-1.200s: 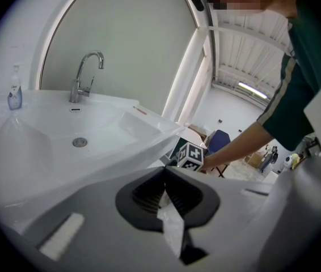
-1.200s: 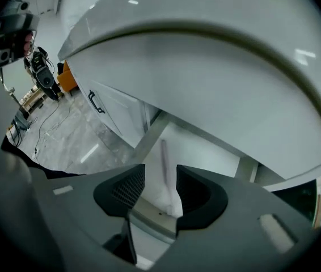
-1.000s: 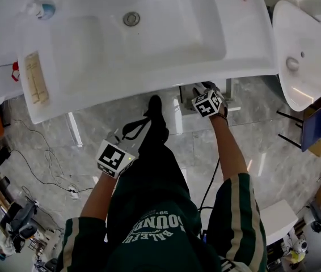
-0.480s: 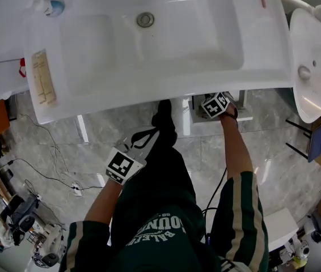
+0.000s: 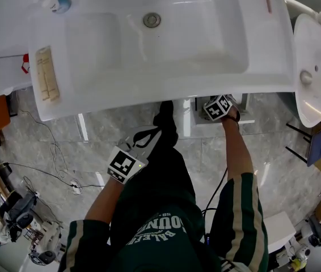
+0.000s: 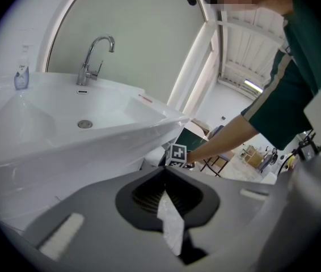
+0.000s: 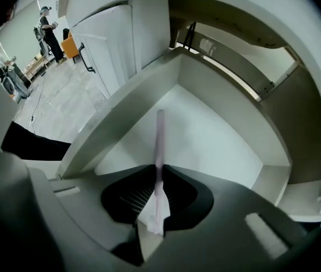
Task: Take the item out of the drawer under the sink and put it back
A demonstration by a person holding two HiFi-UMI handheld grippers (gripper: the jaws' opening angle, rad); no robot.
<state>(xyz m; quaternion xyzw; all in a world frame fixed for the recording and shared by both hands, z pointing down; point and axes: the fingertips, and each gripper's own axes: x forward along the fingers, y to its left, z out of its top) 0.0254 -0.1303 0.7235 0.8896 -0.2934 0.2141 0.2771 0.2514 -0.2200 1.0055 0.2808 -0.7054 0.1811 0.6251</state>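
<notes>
one thin pink stick [image 7: 160, 135], at 12 o'clock in the drawer [image 7: 217, 146], is being closed on by the right hand-held gripper [image 7: 159, 170]; grasp step judged; lift-out needed next.

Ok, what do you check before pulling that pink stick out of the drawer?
1. Is the drawer open: ok.
2. Is the thin pink stick between the jaws of the right gripper: ok, they are closing on it.
3. Is the grip firm enough to lift: cannot tell.
4. Is the left gripper clear of the drawer, shut and empty: ok.
5. Is there headroom under the sink: cannot tell.
</notes>
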